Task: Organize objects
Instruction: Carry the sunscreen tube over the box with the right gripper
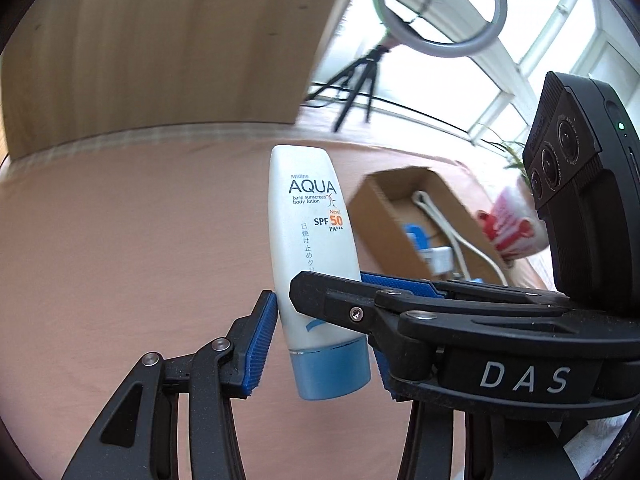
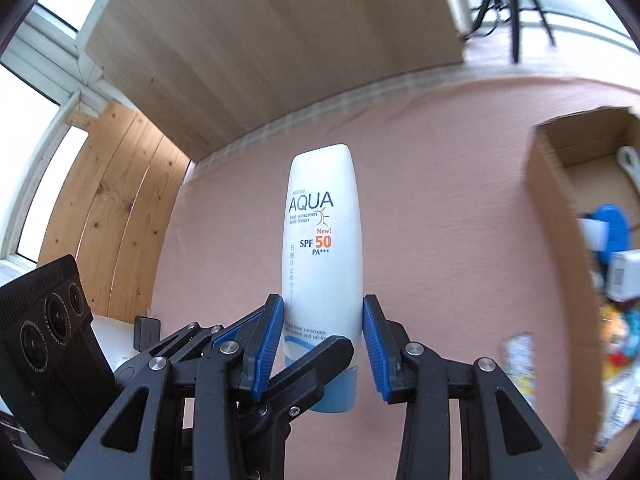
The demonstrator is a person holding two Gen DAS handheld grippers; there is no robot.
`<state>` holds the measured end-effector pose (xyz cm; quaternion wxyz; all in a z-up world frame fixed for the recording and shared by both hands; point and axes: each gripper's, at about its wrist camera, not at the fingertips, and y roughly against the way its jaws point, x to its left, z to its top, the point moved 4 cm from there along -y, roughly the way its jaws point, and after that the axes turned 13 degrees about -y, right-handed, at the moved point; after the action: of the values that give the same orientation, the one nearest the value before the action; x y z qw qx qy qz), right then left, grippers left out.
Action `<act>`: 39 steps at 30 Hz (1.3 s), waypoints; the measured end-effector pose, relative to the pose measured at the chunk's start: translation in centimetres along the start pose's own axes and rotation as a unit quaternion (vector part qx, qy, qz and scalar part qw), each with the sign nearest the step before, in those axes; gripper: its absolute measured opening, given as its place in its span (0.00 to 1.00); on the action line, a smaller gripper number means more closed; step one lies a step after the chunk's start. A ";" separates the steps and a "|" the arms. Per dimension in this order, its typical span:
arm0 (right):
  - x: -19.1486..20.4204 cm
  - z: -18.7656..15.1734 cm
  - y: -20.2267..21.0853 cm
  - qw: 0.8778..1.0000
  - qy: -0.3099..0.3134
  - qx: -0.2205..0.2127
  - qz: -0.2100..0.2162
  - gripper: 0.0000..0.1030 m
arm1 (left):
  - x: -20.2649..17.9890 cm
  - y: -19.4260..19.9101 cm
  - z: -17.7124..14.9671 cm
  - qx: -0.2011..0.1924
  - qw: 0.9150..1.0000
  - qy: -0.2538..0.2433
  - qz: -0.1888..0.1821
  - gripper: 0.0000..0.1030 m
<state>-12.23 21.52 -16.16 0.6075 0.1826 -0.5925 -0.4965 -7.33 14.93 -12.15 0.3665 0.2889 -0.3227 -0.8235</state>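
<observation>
A white AQUA sunscreen tube (image 1: 308, 232) with a blue cap points cap down above the pink bed sheet. My left gripper (image 1: 320, 332) has its blue pads (image 1: 262, 344) pressed on the tube's lower part. My right gripper (image 2: 323, 344) also has its pads (image 2: 268, 344) against both sides of the same tube (image 2: 322, 248). In the left wrist view the right gripper's finger (image 1: 360, 300) crosses in front of the tube. In the right wrist view the left gripper's finger (image 2: 312, 368) crosses in front of it.
An open cardboard box (image 1: 376, 216) lies on the pink sheet (image 1: 120, 260) to the right and holds a white cable, a blue item and small packets; it also shows in the right wrist view (image 2: 560, 240). A red-and-white cup (image 1: 512, 224) stands behind it. A wooden headboard (image 2: 260, 60) runs along the back.
</observation>
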 end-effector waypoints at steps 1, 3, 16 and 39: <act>-0.5 0.0 1.1 1.000 -0.001 -0.008 -0.002 0.36 | -0.9 -0.1 0.2 -0.001 1.000 -0.005 -0.003 0.48; -1.1 -0.1 2.5 1.000 -0.006 -0.018 -0.005 0.36 | -2.9 -0.2 0.6 -0.002 1.000 -0.015 -0.012 0.48; -8.3 0.2 9.5 0.996 -0.045 -0.066 -0.035 0.36 | -12.5 -4.2 3.7 0.005 0.995 -0.076 -0.057 0.48; -14.5 2.4 12.8 0.991 -0.062 -0.088 -0.076 0.36 | -16.7 -8.8 6.1 0.021 0.991 -0.106 -0.084 0.48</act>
<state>-6.64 39.94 -13.05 0.5438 0.1414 -0.5678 -0.6015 -5.91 34.68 -10.93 0.2536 0.2334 -0.3513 -0.8705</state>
